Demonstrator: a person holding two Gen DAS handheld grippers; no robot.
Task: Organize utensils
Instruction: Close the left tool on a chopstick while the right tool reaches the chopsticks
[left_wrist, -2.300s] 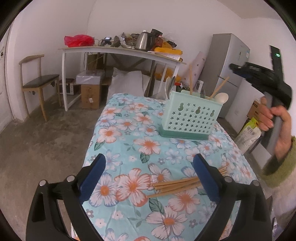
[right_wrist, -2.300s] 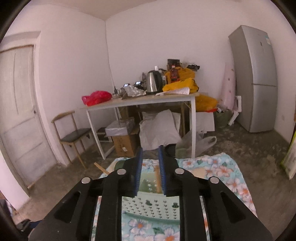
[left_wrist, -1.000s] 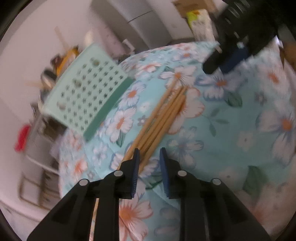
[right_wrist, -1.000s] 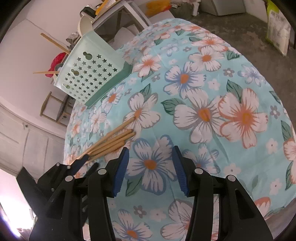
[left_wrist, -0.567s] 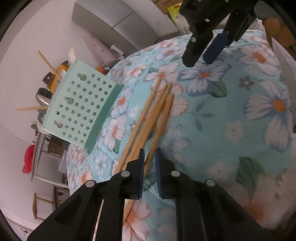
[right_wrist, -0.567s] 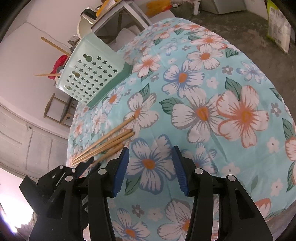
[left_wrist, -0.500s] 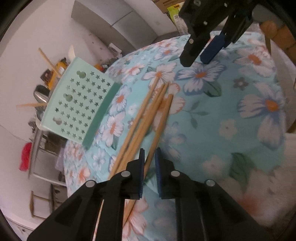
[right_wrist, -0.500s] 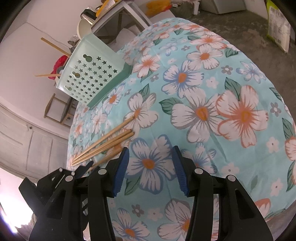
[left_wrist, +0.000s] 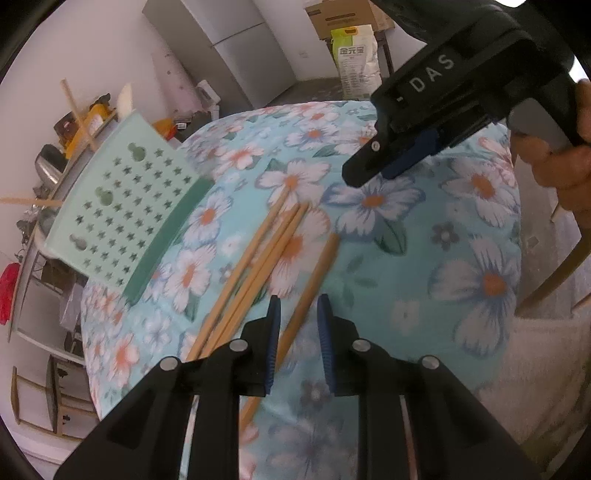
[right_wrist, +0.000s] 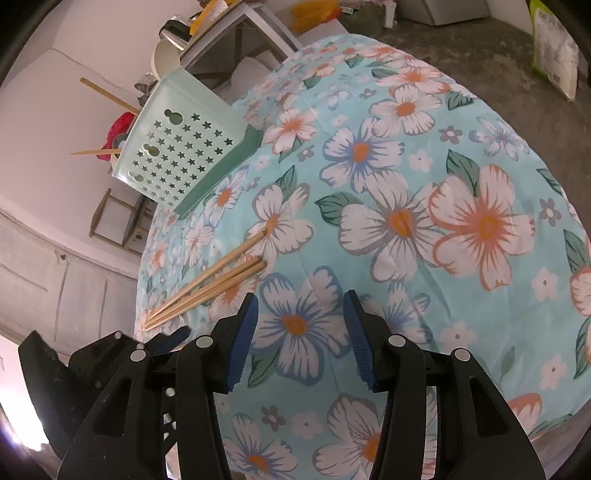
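One wooden chopstick (left_wrist: 317, 266) lies slanted between the fingers of my left gripper (left_wrist: 298, 332). The jaws are opening and the pads stand clear of it on both sides. Three more chopsticks (left_wrist: 258, 254) lie bundled just to its left on the floral tablecloth (left_wrist: 406, 288). A mint green utensil basket (left_wrist: 122, 206) with star holes stands beyond them and holds several utensils. My right gripper (right_wrist: 299, 332) hovers open over the cloth with nothing between its fingers. The chopstick bundle (right_wrist: 214, 288) is to its left and the basket (right_wrist: 184, 155) is farther back.
The right gripper (left_wrist: 388, 162) hangs over the far side of the chopsticks in the left wrist view. A grey fridge (left_wrist: 229, 55) and a printed sack (left_wrist: 354, 62) stand beyond the table. A wooden chair (right_wrist: 110, 218) stands by the wall.
The left jaws, nearly closed around one chopstick half a second ago, now stand wider. That chopstick has swung away from the bundle. The right gripper has stayed put.
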